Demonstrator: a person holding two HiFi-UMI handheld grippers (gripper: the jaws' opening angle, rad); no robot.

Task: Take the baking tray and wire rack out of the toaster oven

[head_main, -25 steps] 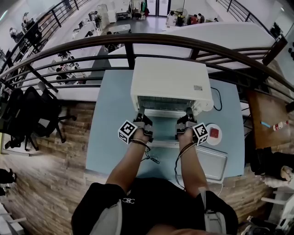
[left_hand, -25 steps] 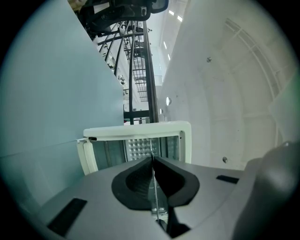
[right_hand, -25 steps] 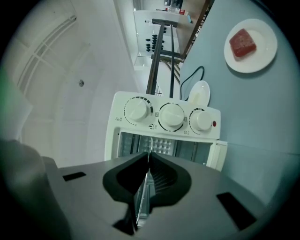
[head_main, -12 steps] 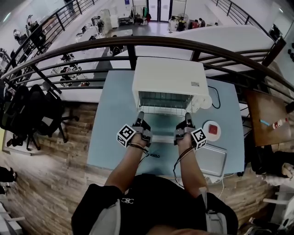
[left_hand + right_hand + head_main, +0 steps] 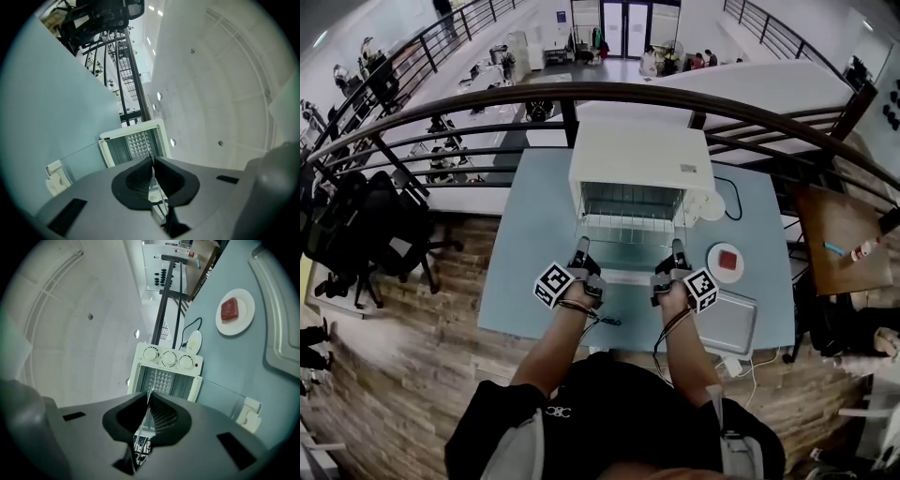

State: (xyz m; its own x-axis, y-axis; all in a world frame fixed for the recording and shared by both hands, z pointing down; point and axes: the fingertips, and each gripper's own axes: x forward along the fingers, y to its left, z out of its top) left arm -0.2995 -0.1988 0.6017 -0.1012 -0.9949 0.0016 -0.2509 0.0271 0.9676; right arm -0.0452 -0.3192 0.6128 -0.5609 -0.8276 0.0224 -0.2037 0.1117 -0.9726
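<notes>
grippers (image 5: 581, 245) (image 5: 677, 247) drawn back, wire rack (image 5: 628, 223) barely discernible

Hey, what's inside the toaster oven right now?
A wire rack, sticking partway out of the toaster oven, with the left gripper and right gripper clamped on its front edge. What lies under it is covered.

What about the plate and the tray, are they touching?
Apart. The right gripper view shows a strip of bare table between the plate and the tray.
</notes>
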